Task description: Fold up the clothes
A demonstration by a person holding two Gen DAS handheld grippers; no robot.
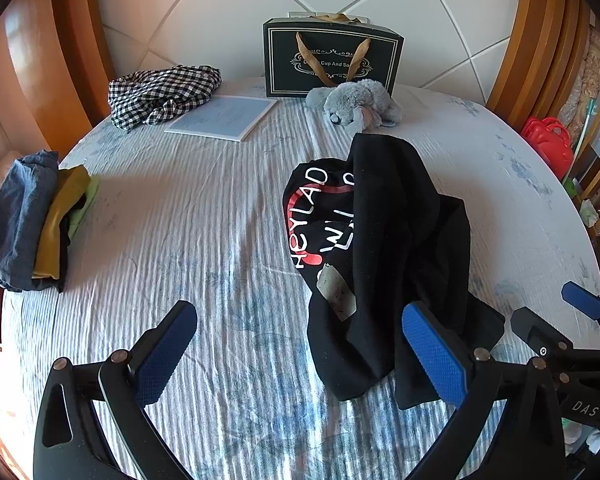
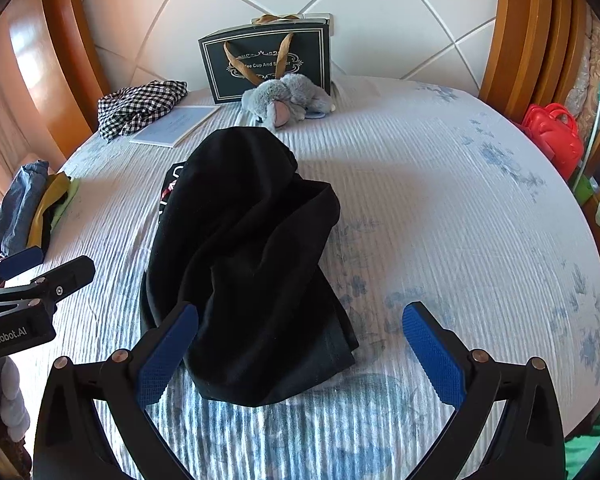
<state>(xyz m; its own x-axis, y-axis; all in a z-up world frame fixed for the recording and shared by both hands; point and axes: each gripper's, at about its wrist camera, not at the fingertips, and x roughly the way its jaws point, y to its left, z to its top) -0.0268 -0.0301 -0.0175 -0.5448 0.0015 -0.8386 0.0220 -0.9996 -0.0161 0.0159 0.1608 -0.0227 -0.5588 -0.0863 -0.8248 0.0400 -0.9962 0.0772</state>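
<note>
A black T-shirt (image 1: 396, 248) with white and red lettering lies crumpled in a heap on the striped bedsheet (image 1: 188, 216); it also shows in the right wrist view (image 2: 244, 264). My left gripper (image 1: 300, 356) is open and empty, hovering above the sheet with its right finger over the shirt's near left edge. My right gripper (image 2: 300, 354) is open and empty, just above the shirt's near end, its left finger over the cloth. Each gripper shows at the edge of the other's view.
A pile of folded clothes (image 1: 32, 220) sits at the bed's left edge. At the headboard lie a checked cloth (image 1: 160, 94), a booklet (image 1: 224, 117), a dark gift bag (image 1: 332, 58) and a grey plush toy (image 1: 356, 106). A red bag (image 1: 550, 142) stands beside the bed at right.
</note>
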